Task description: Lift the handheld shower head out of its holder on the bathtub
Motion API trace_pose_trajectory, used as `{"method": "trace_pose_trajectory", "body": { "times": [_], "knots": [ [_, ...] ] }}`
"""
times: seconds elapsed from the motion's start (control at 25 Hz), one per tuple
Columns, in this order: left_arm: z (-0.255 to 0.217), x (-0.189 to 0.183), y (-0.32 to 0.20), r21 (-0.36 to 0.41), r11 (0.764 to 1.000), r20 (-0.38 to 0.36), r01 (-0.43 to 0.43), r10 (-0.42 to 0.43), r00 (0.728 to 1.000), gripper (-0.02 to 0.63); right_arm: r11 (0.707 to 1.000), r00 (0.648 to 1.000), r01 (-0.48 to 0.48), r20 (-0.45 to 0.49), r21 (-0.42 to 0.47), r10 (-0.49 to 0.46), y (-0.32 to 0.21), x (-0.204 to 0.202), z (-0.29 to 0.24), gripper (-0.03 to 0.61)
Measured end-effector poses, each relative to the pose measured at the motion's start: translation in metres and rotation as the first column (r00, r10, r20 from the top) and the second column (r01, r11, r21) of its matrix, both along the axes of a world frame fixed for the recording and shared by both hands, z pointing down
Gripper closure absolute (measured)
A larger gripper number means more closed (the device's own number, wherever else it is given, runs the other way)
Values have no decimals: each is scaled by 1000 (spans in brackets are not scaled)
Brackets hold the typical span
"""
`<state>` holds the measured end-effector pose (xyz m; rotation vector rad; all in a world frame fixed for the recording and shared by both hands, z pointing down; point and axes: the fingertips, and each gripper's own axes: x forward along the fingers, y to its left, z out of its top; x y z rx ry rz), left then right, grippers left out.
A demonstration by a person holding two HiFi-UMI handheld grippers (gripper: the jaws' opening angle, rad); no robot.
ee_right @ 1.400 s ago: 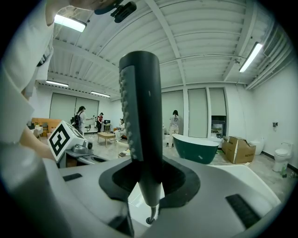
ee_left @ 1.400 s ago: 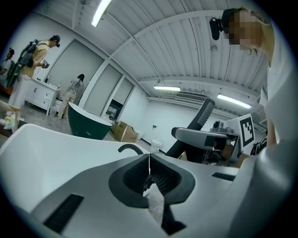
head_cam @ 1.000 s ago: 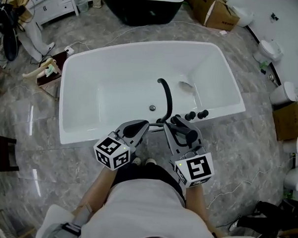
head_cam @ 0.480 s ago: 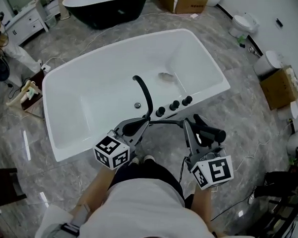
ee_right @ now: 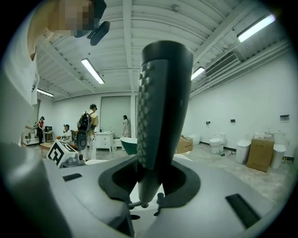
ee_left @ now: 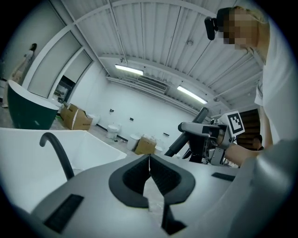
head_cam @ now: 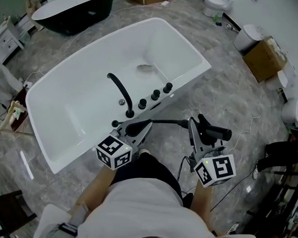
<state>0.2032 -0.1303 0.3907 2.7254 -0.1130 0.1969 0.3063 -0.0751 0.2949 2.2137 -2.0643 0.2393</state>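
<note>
**Right gripper** [head_cam: 203, 135]: the jaws are clamped on the black tapered handheld shower head [head_cam: 215, 131]. In the right gripper view the shower head [ee_right: 160, 116] stands upright between the jaws of the right gripper [ee_right: 149, 181]. Its narrow lower end is pinched by the pads and its dotted face is turned to the left.

**Shower head position:** it is off the white rectangular bathtub [head_cam: 80, 108], outside the near rim and over the grey marble floor [head_cam: 229, 95]. A thin black hose [head_cam: 163, 122] runs from the near rim of the bathtub to the right gripper.

**Left gripper** [head_cam: 141, 124]: it sits just outside the near rim of the bathtub. In the left gripper view its jaws [ee_left: 149, 160] are closed tip to tip with nothing between them.

**Fittings on the bathtub's near rim:**
- The black curved faucet spout [head_cam: 118, 90] arches over the basin.
- Three round black knobs [head_cam: 155, 95] stand in a row beside the spout.

**Surroundings:**
- A black oval bathtub [head_cam: 74, 14] stands beyond the far end of the white bathtub.
- A brown cardboard box [head_cam: 264, 59] lies well apart from the white bathtub, to its right.
</note>
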Motion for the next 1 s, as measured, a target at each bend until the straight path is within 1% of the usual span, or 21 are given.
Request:
{"method": "trace_pose_trajectory", "body": {
  "times": [0.2,0.4,0.56,0.76,1.0],
  "knots": [
    [2,22,19,-8,998,7,-62,62,998,601,996,996,-89,24,-4,89,27,27,3,456],
    [5,30,24,-4,995,5,-98,98,995,601,992,991,-123,53,-4,123,36,34,10,456],
    [7,30,23,-4,995,3,-97,97,995,601,993,992,-119,37,-15,120,32,32,15,456],
    [8,29,22,-10,997,9,-72,73,997,601,993,992,-116,51,-5,116,29,39,13,456],
    [11,25,18,-17,998,7,-59,59,998,601,995,994,-96,43,-12,97,27,33,16,456]
  ]
}}
